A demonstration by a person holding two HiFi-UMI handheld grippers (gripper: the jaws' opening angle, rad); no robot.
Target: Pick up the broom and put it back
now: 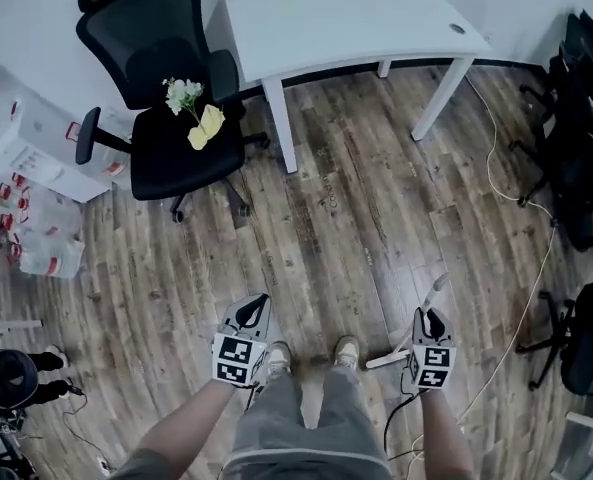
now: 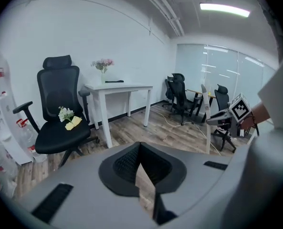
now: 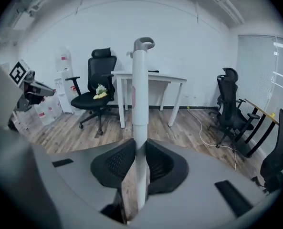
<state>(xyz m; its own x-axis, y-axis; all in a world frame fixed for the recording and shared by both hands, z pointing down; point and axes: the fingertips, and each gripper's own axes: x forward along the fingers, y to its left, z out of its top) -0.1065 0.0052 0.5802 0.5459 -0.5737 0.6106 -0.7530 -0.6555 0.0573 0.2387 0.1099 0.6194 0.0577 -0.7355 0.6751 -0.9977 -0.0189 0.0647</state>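
Note:
The broom's white handle [image 3: 141, 89] rises upright between the jaws of my right gripper [image 3: 140, 144], which is shut on it; its grey looped top [image 3: 144, 43] stands above. In the head view the handle [image 1: 434, 290] slants past my right gripper [image 1: 431, 315], at the lower right above the wooden floor. The broom's head is hidden. My left gripper [image 1: 254, 303] hangs at the lower left, apart from the broom. Its jaws [image 2: 140, 147] meet at the tips with nothing between them. The left gripper view also catches the handle [image 2: 206, 123] off to the right.
A black office chair [image 1: 171, 128] carries flowers and a yellow cloth. Behind it stands a white desk [image 1: 356, 18]. Clear plastic boxes [image 1: 26, 128] line the left side, more black chairs [image 1: 586, 118] the right. A white cable [image 1: 521, 298] runs over the floor. The person's shoes [image 1: 276, 358] are between the grippers.

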